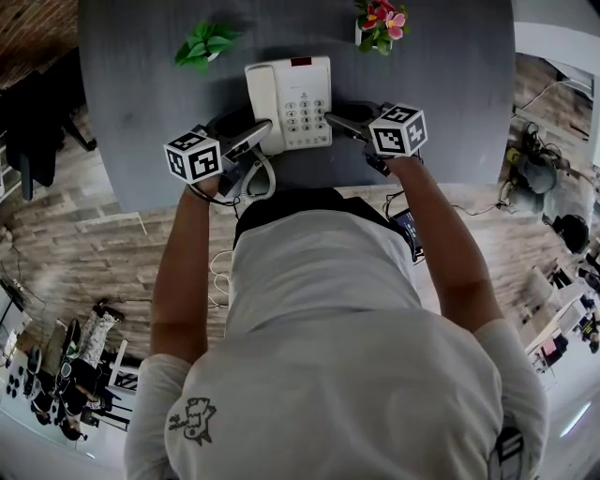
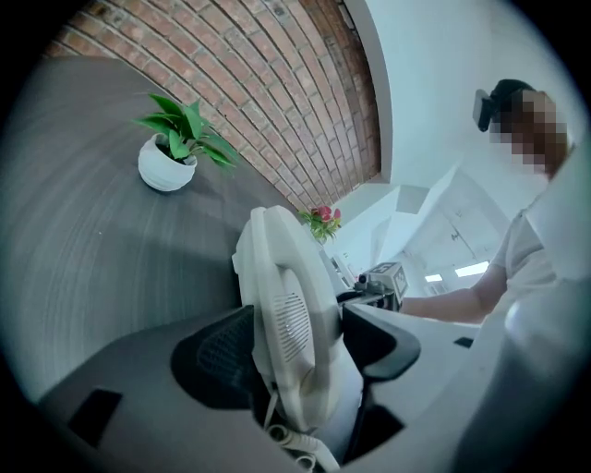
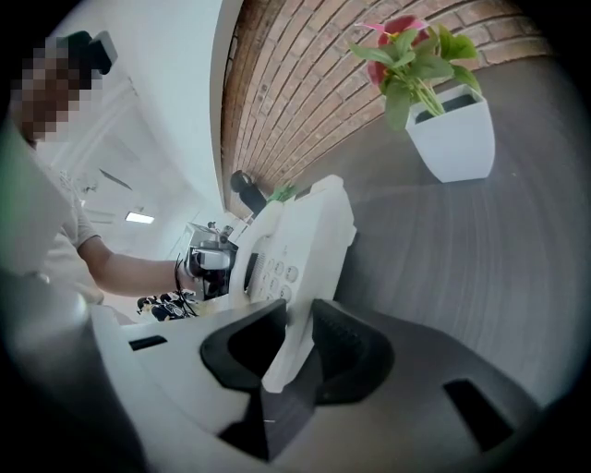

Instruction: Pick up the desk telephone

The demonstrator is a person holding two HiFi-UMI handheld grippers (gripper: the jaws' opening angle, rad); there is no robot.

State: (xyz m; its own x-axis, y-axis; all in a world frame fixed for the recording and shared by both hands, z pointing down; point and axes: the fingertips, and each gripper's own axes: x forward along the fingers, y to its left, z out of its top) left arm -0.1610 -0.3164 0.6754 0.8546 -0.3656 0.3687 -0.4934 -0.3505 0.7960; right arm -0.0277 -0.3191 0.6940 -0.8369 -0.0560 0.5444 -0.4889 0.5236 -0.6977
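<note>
Head view: the white desk telephone (image 1: 289, 103) lies on the dark grey desk (image 1: 141, 94), towards its near edge, keypad up, between the two tools. The left tool (image 1: 255, 139) reaches in at the phone's handset side and the right tool (image 1: 343, 124) at the keypad side. A coiled cord (image 1: 259, 178) loops off the near left corner. A green plant (image 1: 204, 45) and a pot of pink flowers (image 1: 380, 21) stand further back, well apart from the phone. Whether the phone's base is off the desk I cannot tell.

Left gripper view: the left tool (image 2: 305, 346) has its jaws closed on the phone's handset side (image 2: 291, 314). Both dark pads press against the white plastic, and the cord curls out below. The plant sits in a round white pot (image 2: 166, 166) beyond, in front of a brick wall (image 2: 240, 83). The right tool (image 2: 383, 277) shows on the phone's far side.

Right gripper view: the right tool (image 3: 294, 346) stands partly closed, its jaws gripping the thin side edge of the phone (image 3: 300, 245), a pad against each face. The flowers stand in a square white pot (image 3: 454, 139) on the desk behind. The left tool (image 3: 211, 263) shows across the phone.
</note>
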